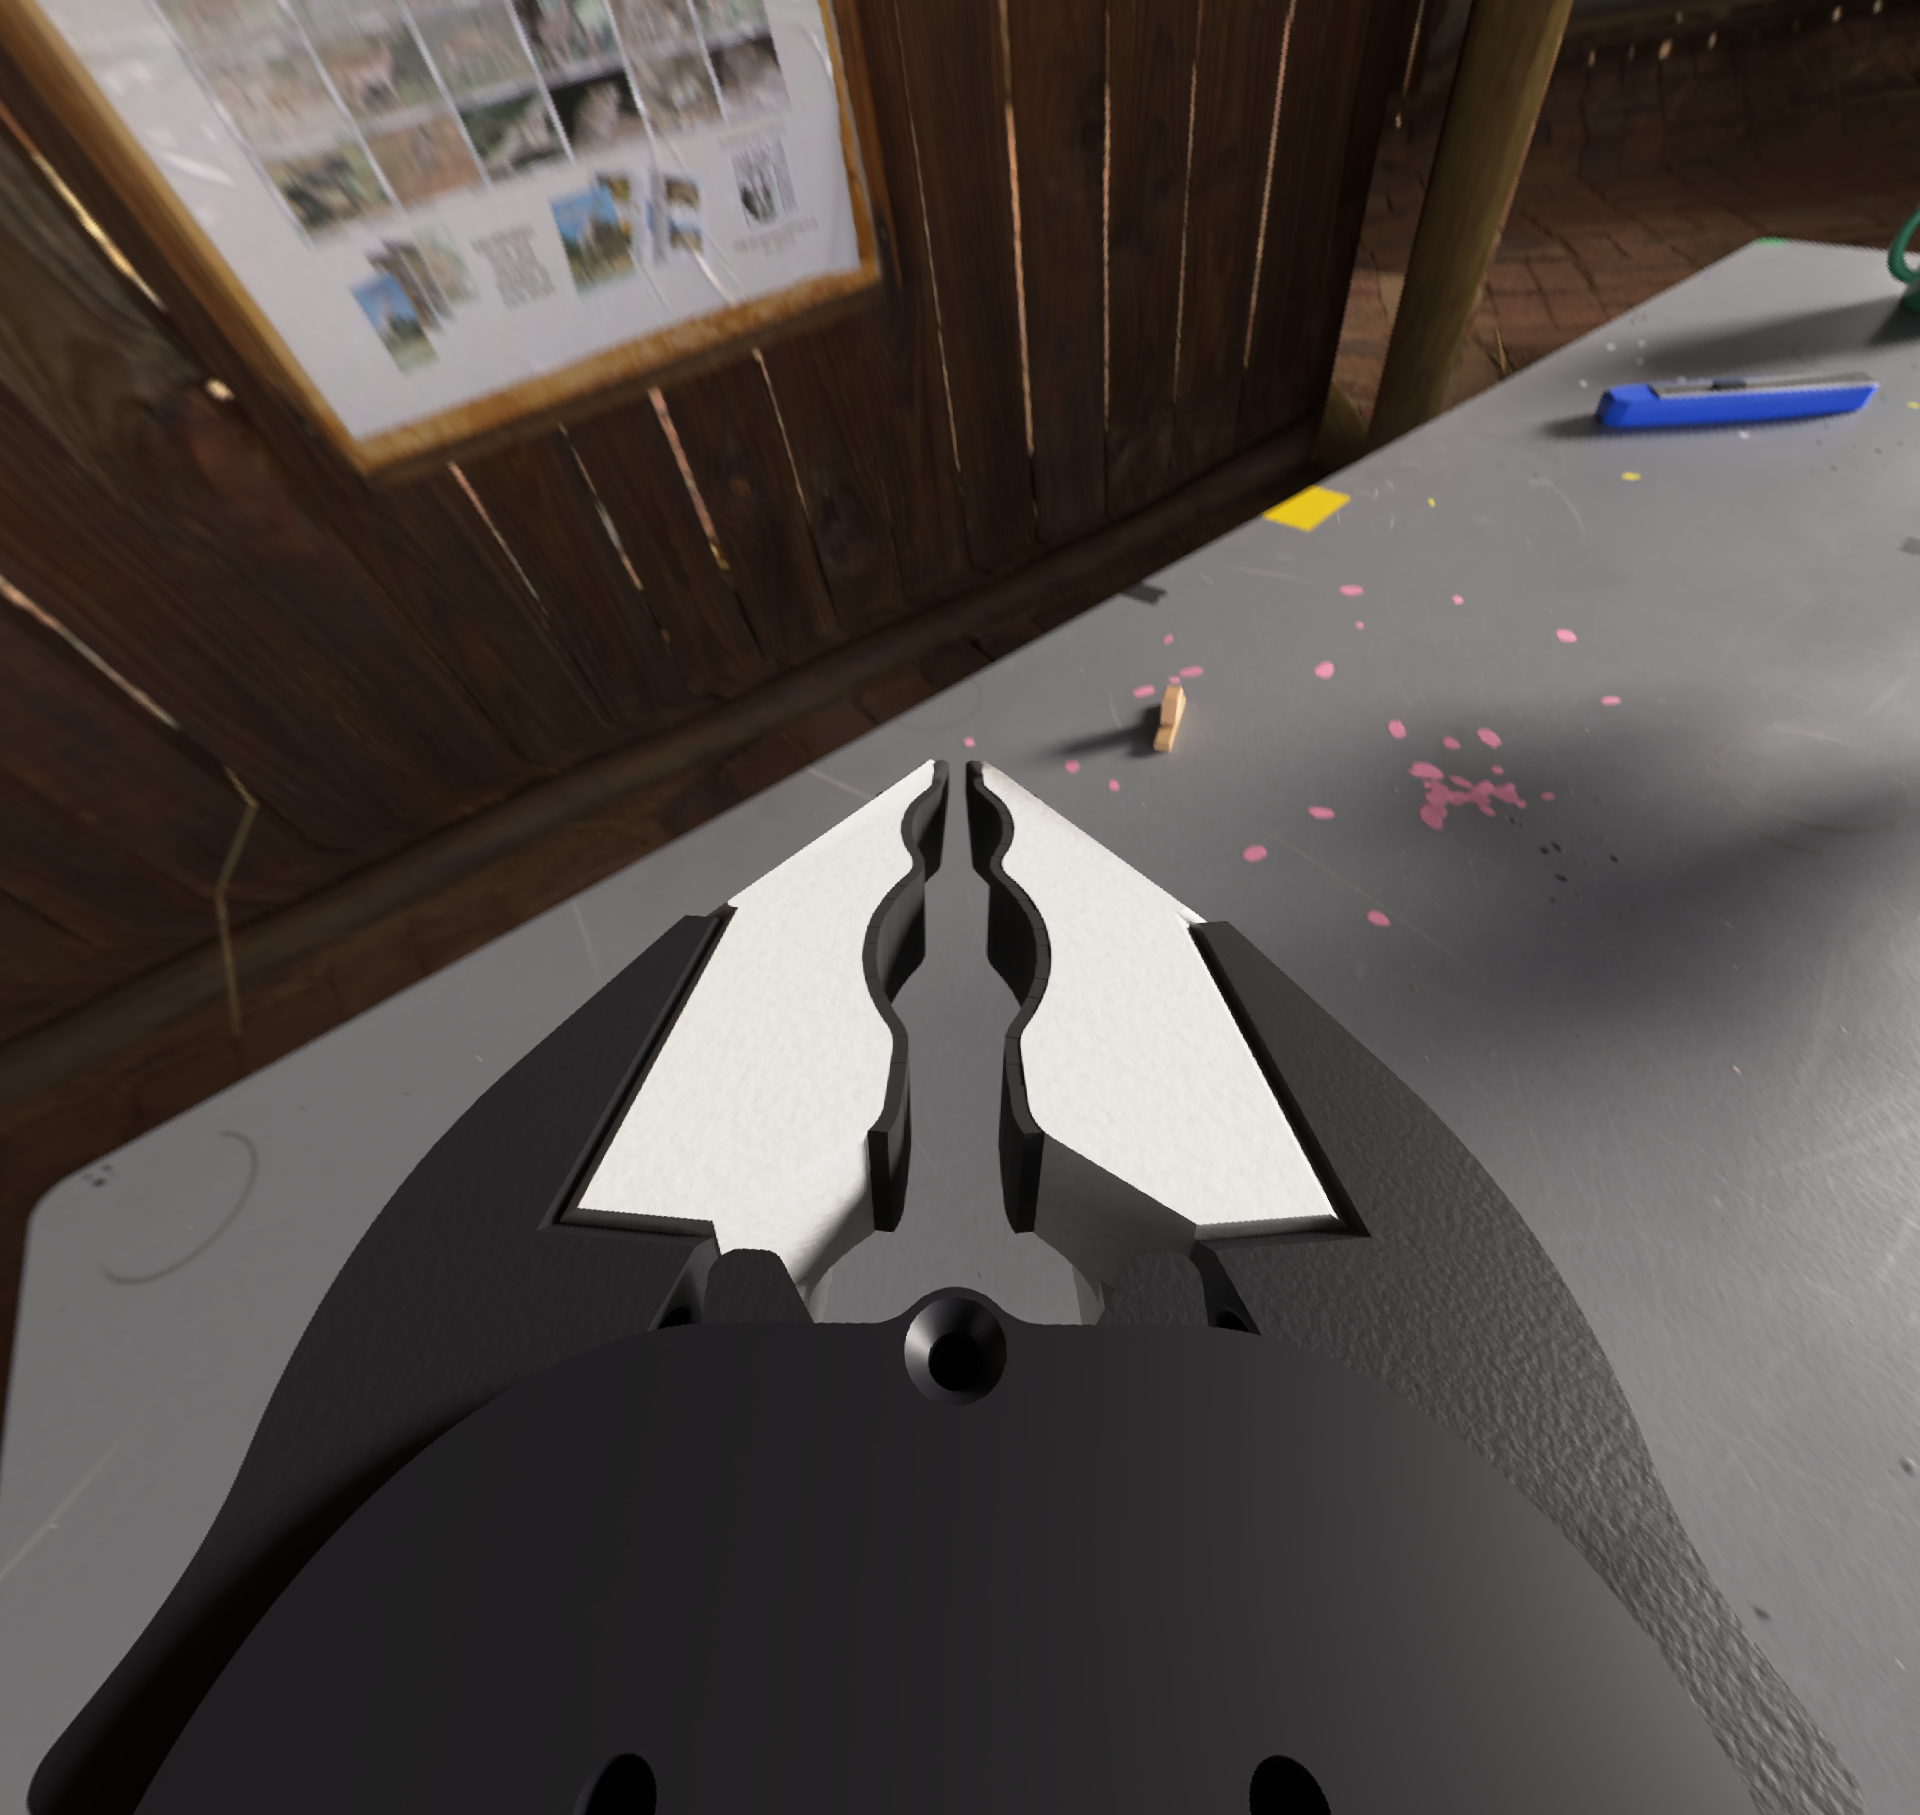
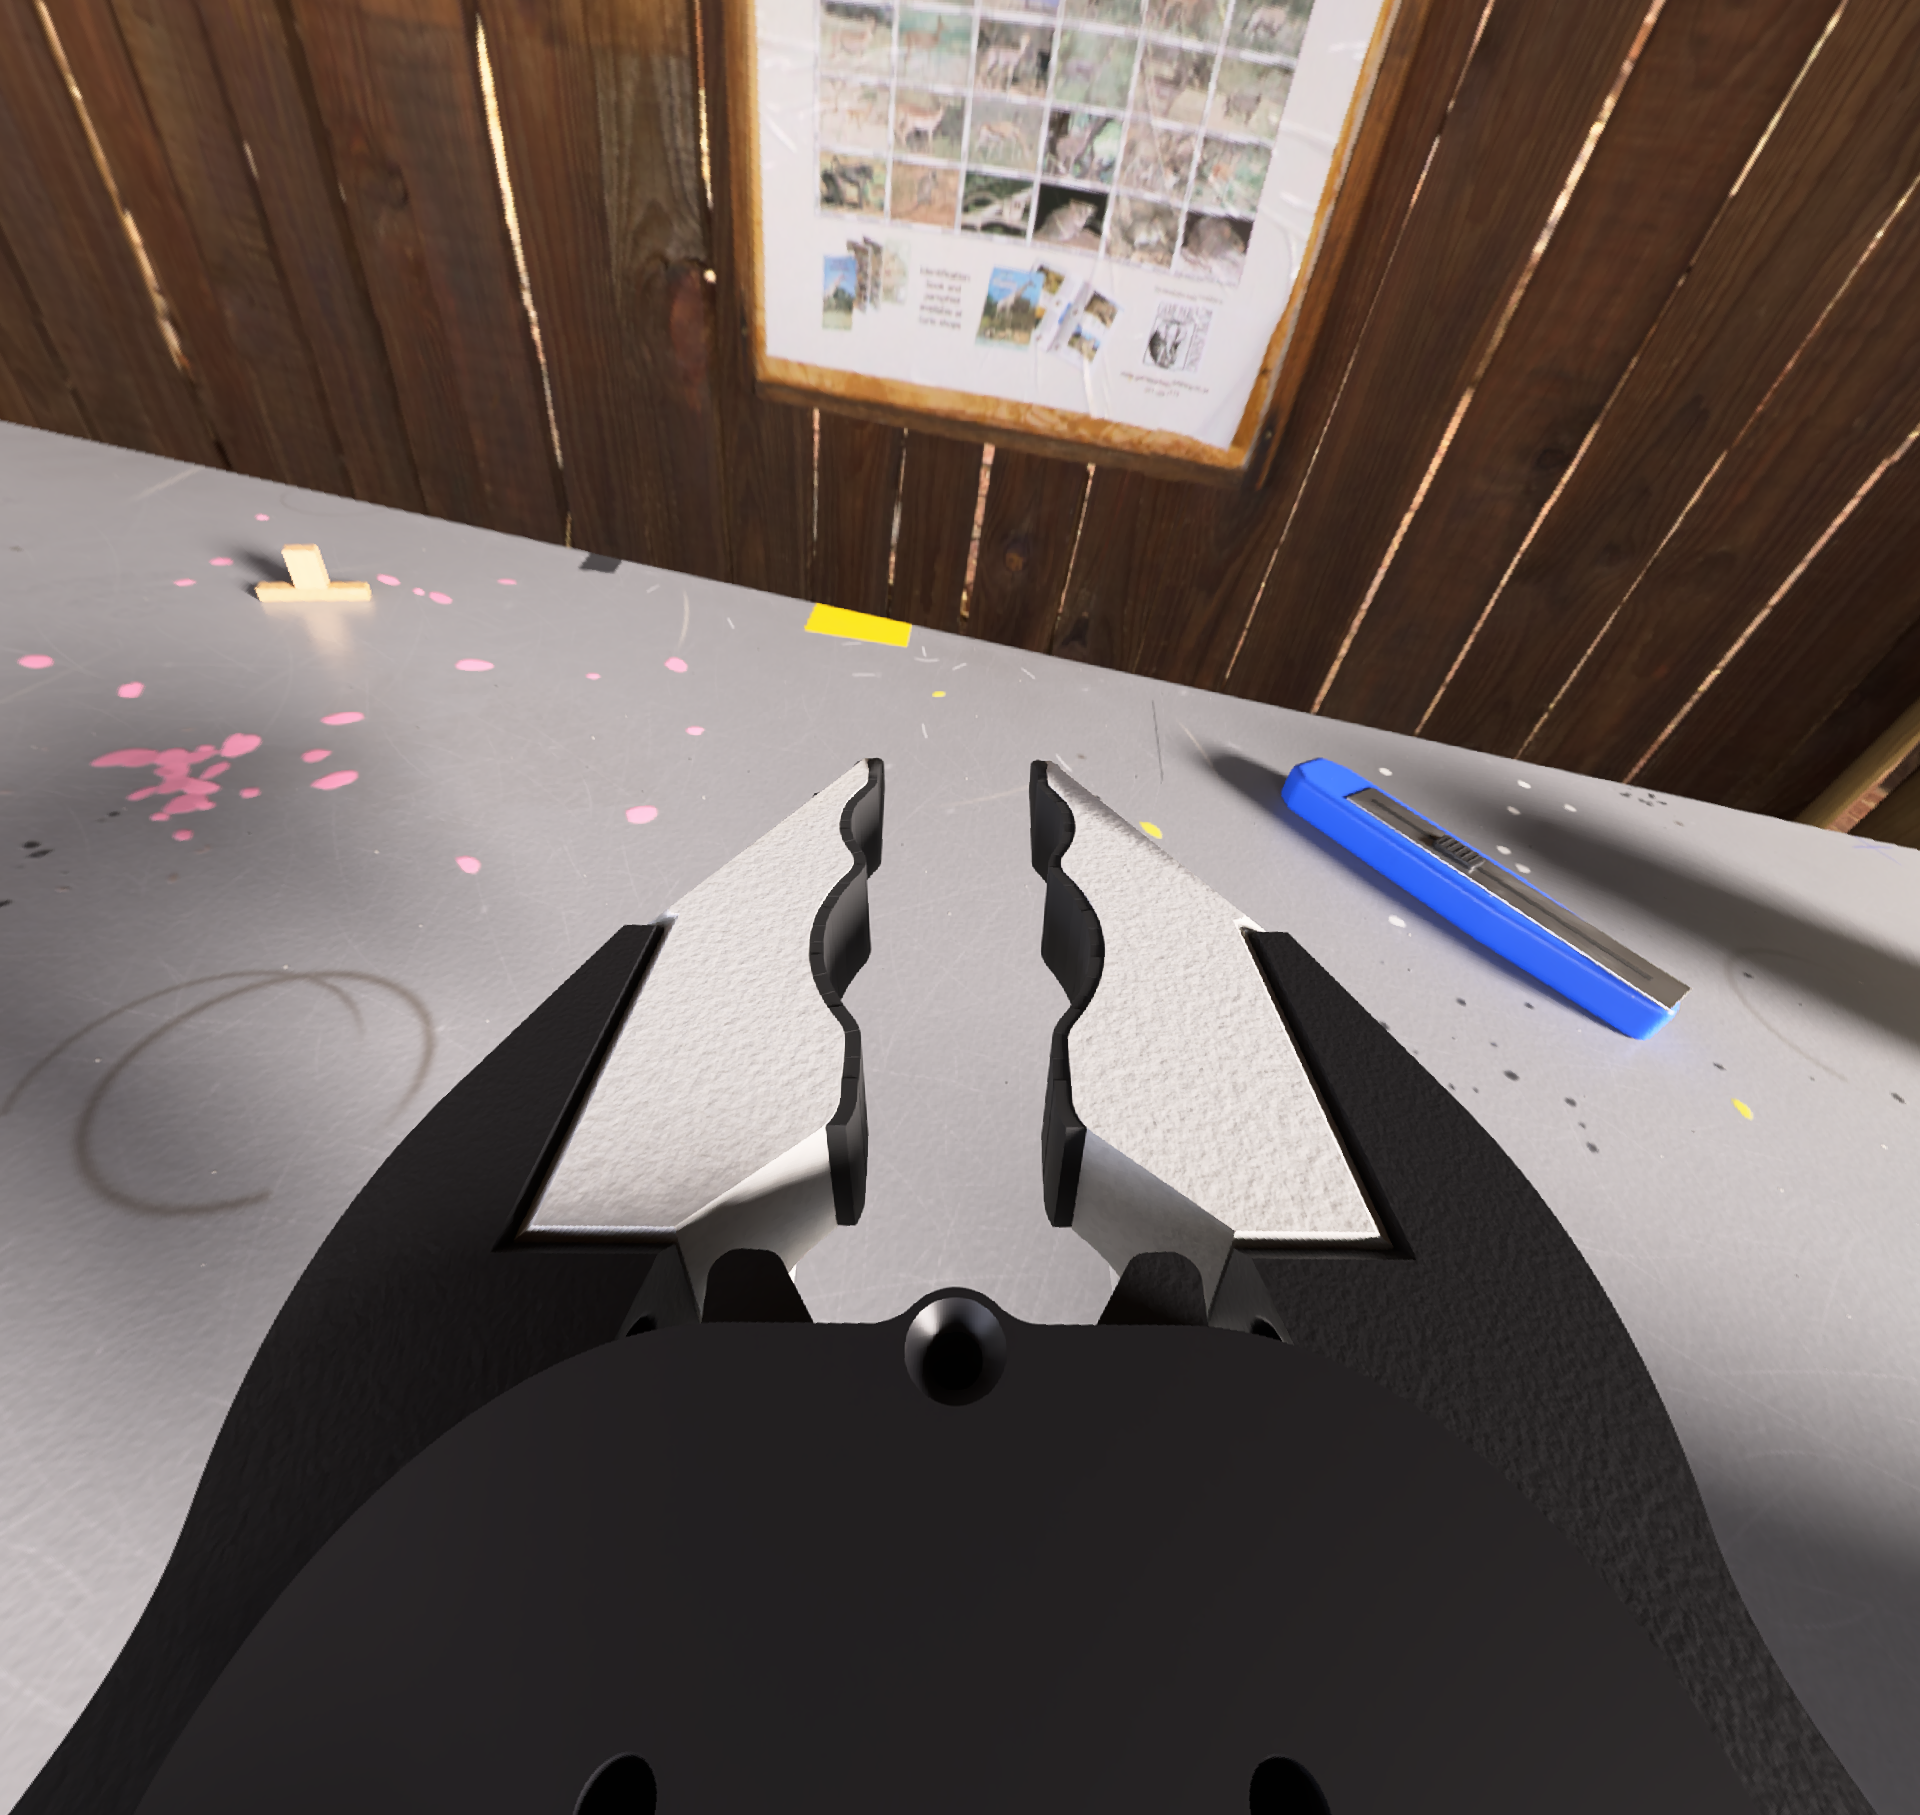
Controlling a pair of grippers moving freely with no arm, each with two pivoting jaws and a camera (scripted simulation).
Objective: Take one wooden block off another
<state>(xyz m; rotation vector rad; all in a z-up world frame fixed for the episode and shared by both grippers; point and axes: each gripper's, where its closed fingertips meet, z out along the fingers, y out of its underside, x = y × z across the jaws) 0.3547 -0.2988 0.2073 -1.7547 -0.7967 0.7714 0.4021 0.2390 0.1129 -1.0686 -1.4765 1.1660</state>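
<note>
Left gripper (image 1: 957, 766) has its fingers nearly pressed together, empty, above the grey table (image 1: 1455, 1090); the wooden blocks (image 1: 1170, 717) sit ahead and to its right, well apart. Right gripper (image 2: 957, 766) hangs spread, holding nothing, with the flat wooden block (image 2: 312, 593) and the small block standing on it (image 2: 303, 562) far off to its upper left, past pink paint spots (image 2: 177, 770). Just right of its fingers lies a blue utility knife (image 2: 1481, 898)
</note>
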